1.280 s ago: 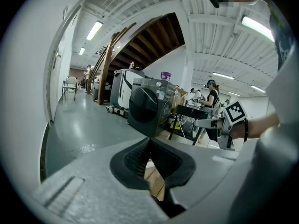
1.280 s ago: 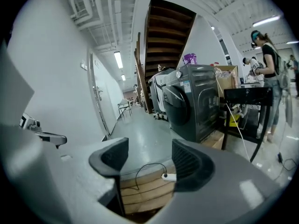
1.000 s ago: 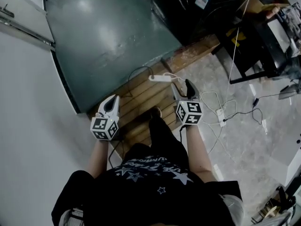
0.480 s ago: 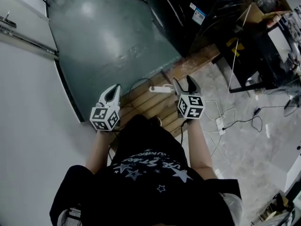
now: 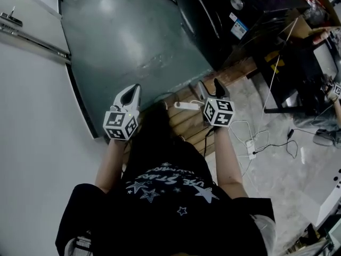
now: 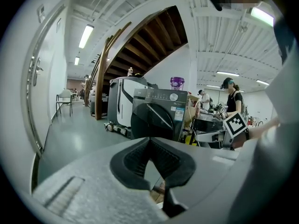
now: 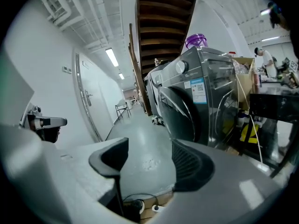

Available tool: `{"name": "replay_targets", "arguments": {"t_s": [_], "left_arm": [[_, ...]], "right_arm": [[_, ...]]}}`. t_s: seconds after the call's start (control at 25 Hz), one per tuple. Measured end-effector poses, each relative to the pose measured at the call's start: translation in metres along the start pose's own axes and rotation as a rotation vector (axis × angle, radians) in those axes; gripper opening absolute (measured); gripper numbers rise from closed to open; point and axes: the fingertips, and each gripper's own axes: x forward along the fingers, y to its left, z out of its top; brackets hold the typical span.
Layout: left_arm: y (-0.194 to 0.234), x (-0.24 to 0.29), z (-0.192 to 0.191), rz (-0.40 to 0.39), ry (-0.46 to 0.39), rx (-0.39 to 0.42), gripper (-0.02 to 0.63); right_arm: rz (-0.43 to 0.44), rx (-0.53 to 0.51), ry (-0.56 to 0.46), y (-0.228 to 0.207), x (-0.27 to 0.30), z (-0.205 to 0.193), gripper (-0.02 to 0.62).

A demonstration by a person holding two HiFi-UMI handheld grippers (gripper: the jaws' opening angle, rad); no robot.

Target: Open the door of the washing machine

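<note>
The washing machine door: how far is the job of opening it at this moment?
Nothing looks done: the washing machine door is shut. In hand: the person stands short of it, left gripper shut and empty, right gripper open and empty. Remaining: reach the door, grip it, pull it open.

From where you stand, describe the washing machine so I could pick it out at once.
Find the dark wooden staircase and look below it. The washing machine is the dark grey front-loader there, beside a white machine. What sets it apart: a round dark door, a silver knob and a purple container on top.
</note>
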Motion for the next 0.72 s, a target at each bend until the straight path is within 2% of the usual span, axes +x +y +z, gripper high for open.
{"name": "replay_targets", "arguments": {"t_s": [0.16,0.4,0.6,0.72], "left_arm": [[0.026,0.039,0.0,-0.019,0.038,-0.009,0.011],[0.06,0.114,0.005,-0.097,0.118,-0.01,0.011],[0.069,0.149,0.014,-0.188,0.162,0.018,0.011],[0.083,0.17,0.022,-0.235,0.176,0.006,0.011]], "right_arm": [[-0.04,-0.026,0.022,-0.015,0.049,0.017,0.295],[-0.171,-0.029,0.04,-0.059,0.122,0.054,0.295],[-0.264,-0.053,0.057,-0.084,0.149,0.082,0.295],[-0.321,-0.064,0.071,-0.094,0.164,0.099,0.295]]}}
